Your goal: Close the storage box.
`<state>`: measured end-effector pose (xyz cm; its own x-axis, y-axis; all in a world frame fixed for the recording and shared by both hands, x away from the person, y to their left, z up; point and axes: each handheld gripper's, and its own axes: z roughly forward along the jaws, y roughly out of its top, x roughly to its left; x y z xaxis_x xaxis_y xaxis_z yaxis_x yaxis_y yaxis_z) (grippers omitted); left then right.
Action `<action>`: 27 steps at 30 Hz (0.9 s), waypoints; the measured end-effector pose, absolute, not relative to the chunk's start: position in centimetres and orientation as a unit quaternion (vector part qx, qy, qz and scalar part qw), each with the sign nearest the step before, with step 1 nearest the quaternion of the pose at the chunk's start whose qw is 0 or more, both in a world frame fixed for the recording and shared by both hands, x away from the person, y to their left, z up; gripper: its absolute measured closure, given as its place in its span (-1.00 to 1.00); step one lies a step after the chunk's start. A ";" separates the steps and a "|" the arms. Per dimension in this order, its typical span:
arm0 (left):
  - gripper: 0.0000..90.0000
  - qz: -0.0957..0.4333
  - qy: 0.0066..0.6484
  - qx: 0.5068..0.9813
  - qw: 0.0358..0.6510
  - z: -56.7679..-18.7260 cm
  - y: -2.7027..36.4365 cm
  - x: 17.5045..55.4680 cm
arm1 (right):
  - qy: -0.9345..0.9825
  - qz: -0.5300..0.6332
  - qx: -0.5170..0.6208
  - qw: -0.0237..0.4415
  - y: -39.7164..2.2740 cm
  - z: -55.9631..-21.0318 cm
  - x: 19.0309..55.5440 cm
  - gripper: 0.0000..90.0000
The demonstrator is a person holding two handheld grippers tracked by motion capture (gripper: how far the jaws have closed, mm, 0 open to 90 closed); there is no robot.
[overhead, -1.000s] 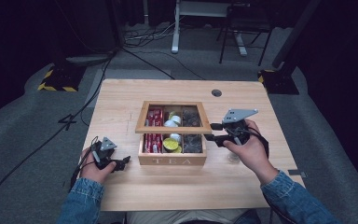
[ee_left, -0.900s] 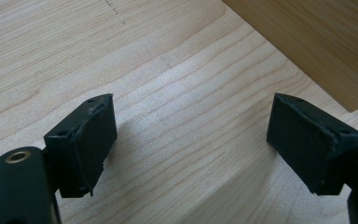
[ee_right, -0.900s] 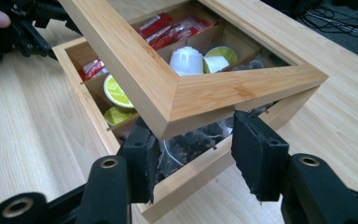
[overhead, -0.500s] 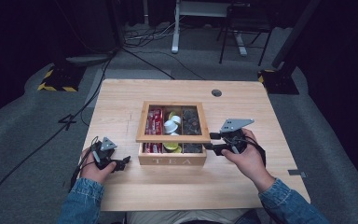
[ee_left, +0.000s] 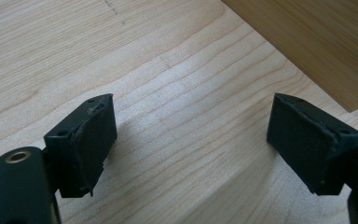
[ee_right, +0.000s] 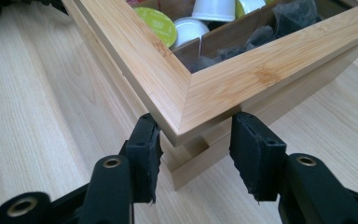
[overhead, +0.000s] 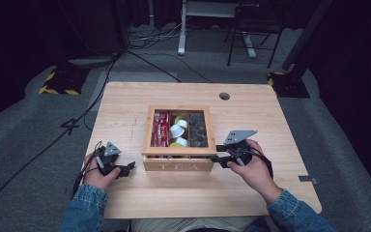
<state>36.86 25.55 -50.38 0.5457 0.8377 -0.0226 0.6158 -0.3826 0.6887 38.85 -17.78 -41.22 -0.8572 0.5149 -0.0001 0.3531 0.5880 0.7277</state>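
L gripper (overhead: 128, 166) sits idle on the table (overhead: 125, 104) just left of the tea box (overhead: 178, 166), jaws wide open, nothing between. Box is mid-table, lid (ee_right: 205, 88) nearly down w/ a small gap. R gripper (ee_right: 193, 151) straddles the lid's front corner, pads not pressing yet. Lower it slow & keep it square so the lid seats flush.

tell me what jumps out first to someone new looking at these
A light wooden tea box with a glass-paned lid sits mid-table, showing red packets, white pods and dark bags inside. The right gripper straddles the lid's near right corner, lid slightly raised. The left gripper rests open on the pale wooden table, left of the box.
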 end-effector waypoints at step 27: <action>-0.64 0.168 0.446 0.814 0.332 -50.4 25.5 36.9 | 0.874 0.396 0.249 0.133 -18.1 -40.1 38.0 0.01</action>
